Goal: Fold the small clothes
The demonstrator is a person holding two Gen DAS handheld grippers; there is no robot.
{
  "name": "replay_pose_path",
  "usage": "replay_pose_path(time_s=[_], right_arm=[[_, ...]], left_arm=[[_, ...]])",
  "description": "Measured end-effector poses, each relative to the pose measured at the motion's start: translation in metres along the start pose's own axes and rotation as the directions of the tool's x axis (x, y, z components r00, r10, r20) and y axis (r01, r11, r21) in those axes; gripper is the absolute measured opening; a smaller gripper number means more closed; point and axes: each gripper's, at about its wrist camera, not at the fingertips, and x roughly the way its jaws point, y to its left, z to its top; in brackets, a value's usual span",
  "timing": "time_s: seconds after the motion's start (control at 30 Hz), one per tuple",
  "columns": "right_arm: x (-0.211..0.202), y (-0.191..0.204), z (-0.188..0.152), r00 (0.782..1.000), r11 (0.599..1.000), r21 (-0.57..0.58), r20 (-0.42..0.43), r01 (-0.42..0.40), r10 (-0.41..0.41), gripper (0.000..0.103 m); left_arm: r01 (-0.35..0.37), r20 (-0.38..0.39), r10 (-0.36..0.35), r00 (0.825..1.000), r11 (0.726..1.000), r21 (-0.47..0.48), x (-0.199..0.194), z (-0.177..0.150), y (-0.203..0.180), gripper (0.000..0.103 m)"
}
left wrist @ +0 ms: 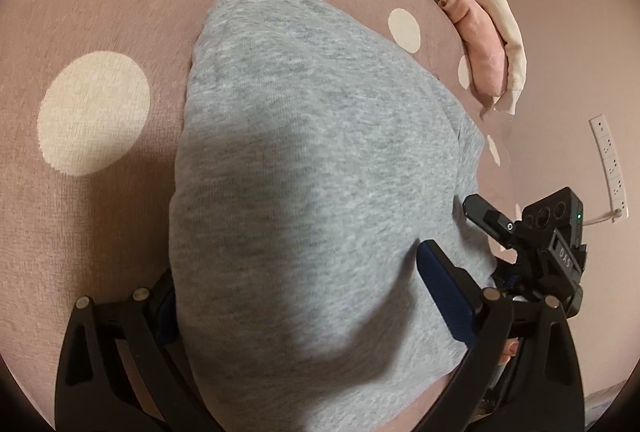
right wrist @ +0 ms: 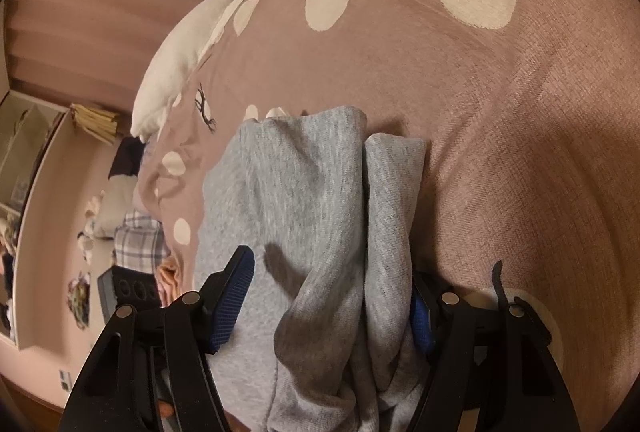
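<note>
The left gripper (left wrist: 296, 296) stands with its black arms spread wide, and the grey marl knit garment (left wrist: 312, 160) fills the space between them. One blue-padded finger (left wrist: 444, 296) lies on top of the cloth at its right edge, while the other is mostly hidden under the left edge, so I cannot tell whether the jaws press on it or merely straddle it. Just beside that right edge sits the right gripper (left wrist: 560, 252), a black body with one finger reaching onto the fabric.

From the right gripper's (right wrist: 332, 300) own view, its jaws stand fairly wide with the bunched grey garment (right wrist: 316, 200) between them. The left blue pad (right wrist: 232, 300) rests over the flat part of the cloth, the right one is tucked against the folded ridge; whether they grip I cannot tell. The garment lies doubled over, one thick fold running lengthwise along its right side.

It rests on a dusty-pink bed cover with large cream spots (right wrist: 500, 120). Further along the edge of the bed lie a folded pale-pink cloth (left wrist: 480, 44) and a cream one (left wrist: 504, 24) touching it. At the far side stretches a long white plush goose with an orange beak (right wrist: 200, 32). Beyond the bed, a white power strip (left wrist: 610, 168) is visible.
</note>
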Motion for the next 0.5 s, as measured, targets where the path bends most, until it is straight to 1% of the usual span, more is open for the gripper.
replay_pose_path(time_s=[0.23, 0.5], right_arm=[[0.002, 0.001, 0.000, 1.000, 1.000, -0.007, -0.005, 0.020, -0.020, 0.064], [0.003, 0.000, 0.000, 1.000, 0.999, -0.015, -0.008, 0.029, -0.030, 0.064]], left_arm=[[-0.034, -0.005, 0.034, 0.999, 0.999, 0.029, 0.003, 0.000, -0.006, 0.098], [-0.066, -0.004, 0.066, 0.998, 0.996, 0.066, 0.006, -0.002, -0.010, 0.097]])
